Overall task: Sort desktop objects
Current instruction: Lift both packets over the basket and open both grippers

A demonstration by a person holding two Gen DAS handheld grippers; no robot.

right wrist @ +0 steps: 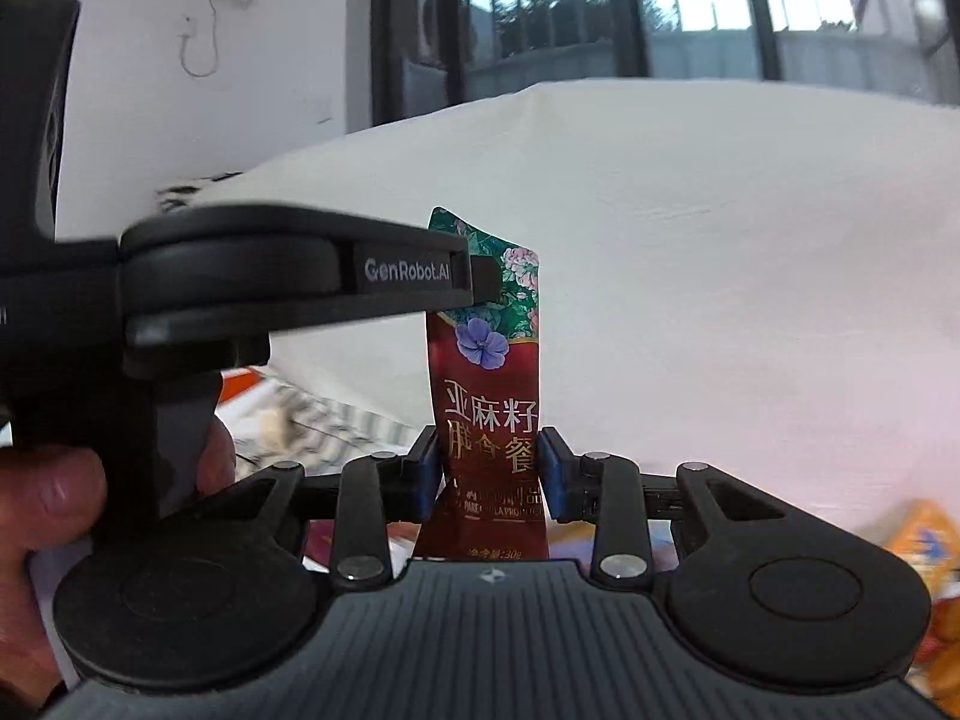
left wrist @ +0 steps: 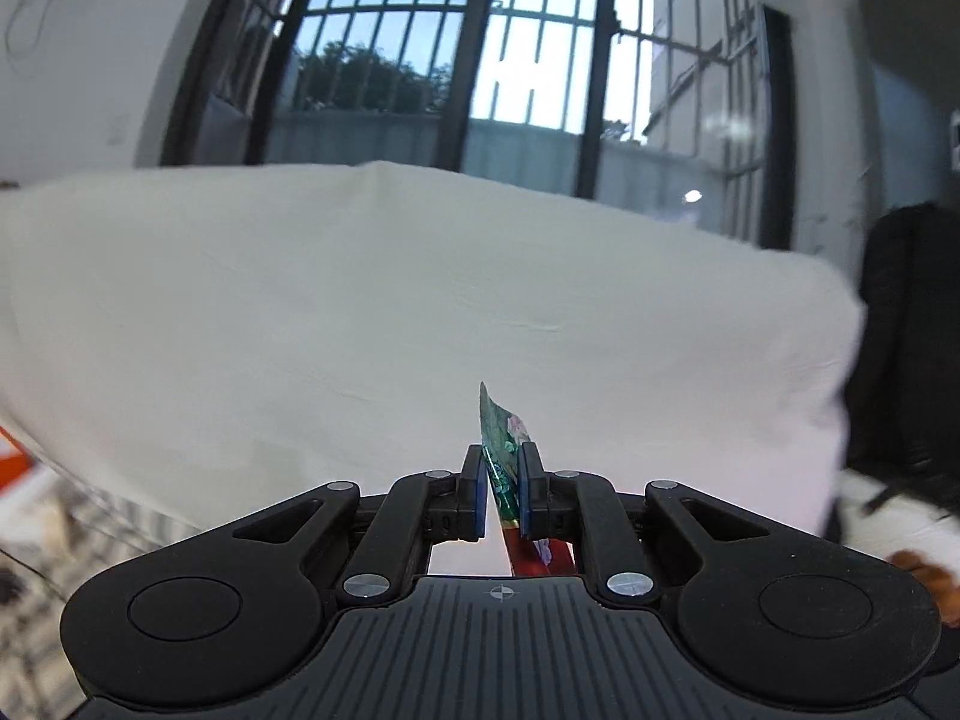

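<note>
A dark red snack packet (right wrist: 489,372) with a green flowered top and gold lettering hangs upright above the white-covered table (right wrist: 720,252). My left gripper (left wrist: 503,480) is shut on its upper part; in that view the packet (left wrist: 497,432) shows edge-on between the blue pads. Seen from the right wrist, the left gripper (right wrist: 486,283) reaches in from the left and pinches the flowered top. My right gripper (right wrist: 492,471) has its blue pads against both side edges of the packet's lower half, which narrows slightly there. A hand (right wrist: 48,492) holds the left gripper's handle.
A barred window (left wrist: 480,60) fills the back wall. A black bag or chair (left wrist: 900,330) stands at the table's right end. Striped cloth (right wrist: 324,414) lies at lower left, and orange packets (right wrist: 918,540) lie at lower right.
</note>
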